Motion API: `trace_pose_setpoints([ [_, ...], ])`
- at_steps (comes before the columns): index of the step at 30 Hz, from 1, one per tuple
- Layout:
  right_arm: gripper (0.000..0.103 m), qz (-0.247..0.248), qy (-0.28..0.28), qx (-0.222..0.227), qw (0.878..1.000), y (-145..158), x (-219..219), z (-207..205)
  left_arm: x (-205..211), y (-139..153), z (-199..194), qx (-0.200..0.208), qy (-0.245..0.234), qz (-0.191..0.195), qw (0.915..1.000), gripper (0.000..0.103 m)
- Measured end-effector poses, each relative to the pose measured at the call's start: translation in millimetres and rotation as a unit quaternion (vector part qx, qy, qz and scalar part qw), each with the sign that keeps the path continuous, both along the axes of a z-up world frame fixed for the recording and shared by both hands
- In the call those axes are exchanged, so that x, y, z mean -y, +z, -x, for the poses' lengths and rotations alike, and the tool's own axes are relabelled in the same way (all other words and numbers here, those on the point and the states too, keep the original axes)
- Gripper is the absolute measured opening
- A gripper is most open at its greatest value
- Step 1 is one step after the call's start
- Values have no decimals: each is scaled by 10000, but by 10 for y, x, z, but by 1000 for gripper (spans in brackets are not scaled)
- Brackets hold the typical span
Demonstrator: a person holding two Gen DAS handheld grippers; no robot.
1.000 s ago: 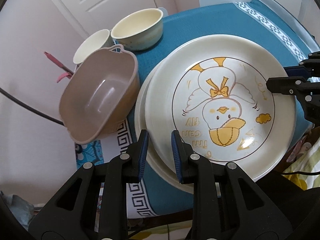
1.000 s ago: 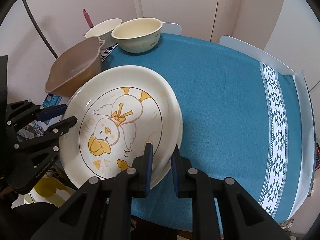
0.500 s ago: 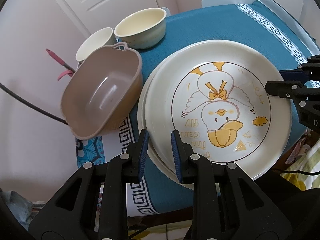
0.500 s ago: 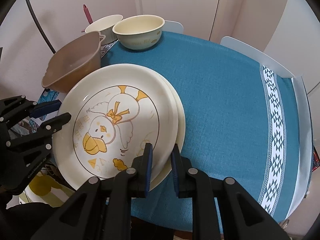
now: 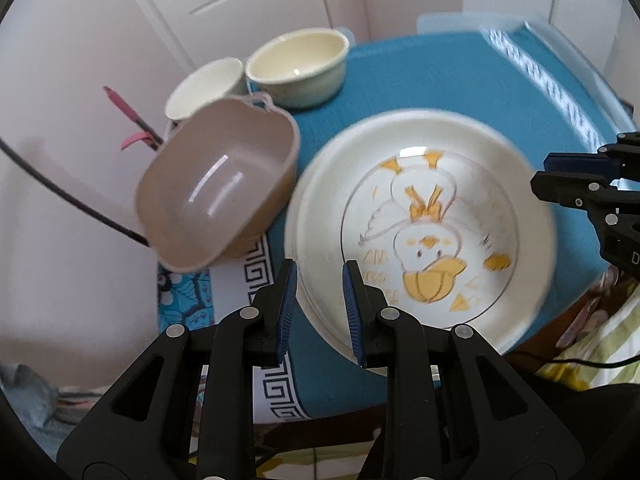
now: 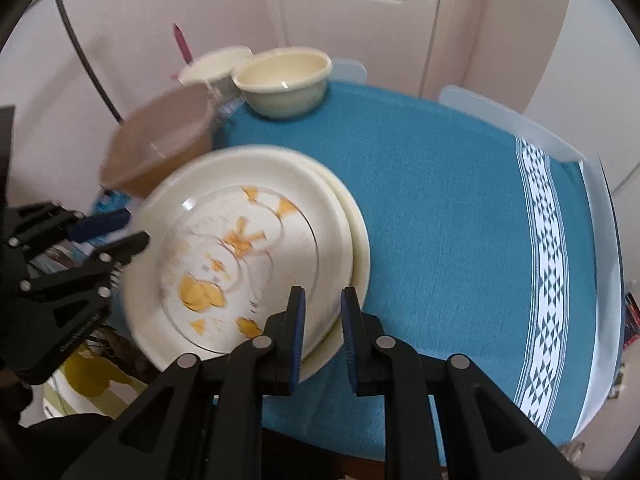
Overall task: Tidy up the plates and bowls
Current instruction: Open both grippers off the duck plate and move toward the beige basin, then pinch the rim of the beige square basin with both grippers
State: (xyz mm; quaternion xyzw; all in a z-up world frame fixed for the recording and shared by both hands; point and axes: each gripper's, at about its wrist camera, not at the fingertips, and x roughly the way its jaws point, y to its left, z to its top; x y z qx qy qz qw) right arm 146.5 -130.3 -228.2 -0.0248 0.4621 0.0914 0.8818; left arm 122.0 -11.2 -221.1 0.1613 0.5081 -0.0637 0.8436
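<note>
A cream plate with a yellow duck picture (image 5: 420, 220) (image 6: 240, 260) lies nearly flat on a second plain cream plate (image 6: 360, 248), at the near left edge of the teal-clothed table (image 6: 440, 200). My left gripper (image 5: 318, 312) is shut on the duck plate's rim on its left side. My right gripper (image 6: 323, 320) is shut on the opposite rim. Each gripper shows in the other's view: the right gripper (image 5: 540, 174) and the left gripper (image 6: 134, 227). A brown plastic bowl (image 5: 216, 188) (image 6: 160, 140) stands tilted beside the plates. Both views are blurred.
A cream bowl (image 5: 296, 60) (image 6: 280, 76) and a white bowl (image 5: 204, 84) (image 6: 216, 64) stand at the table's far left corner by the wall. A black cable (image 5: 60, 192) and a pink tool (image 5: 128, 116) hang there. White chair backs (image 6: 512, 120) line the far side.
The duck plate, tilted up a second ago, has come down flatter onto the plain plate. Both grippers have kept their hold on its rim.
</note>
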Motion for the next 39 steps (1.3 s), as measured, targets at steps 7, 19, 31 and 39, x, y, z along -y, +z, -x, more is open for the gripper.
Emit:
trace_pose_setpoints([
  [7, 58, -744, 363, 363, 9959, 501, 213, -145, -158, 627, -36, 593, 846, 540, 9932, 97],
  [19, 103, -691, 1180, 575, 9889, 988, -226, -698, -1098, 656, -162, 675, 2676, 1616, 9475, 103],
  [31, 66, -629, 1863, -674, 9782, 217, -1153, -1605, -1541, -280, -649, -350, 3102, 2203, 9241, 66],
  [39, 31, -745, 1939, -985, 9732, -38, -1306, -1726, -1518, -578, -871, -725, 2968, 2234, 9256, 24],
])
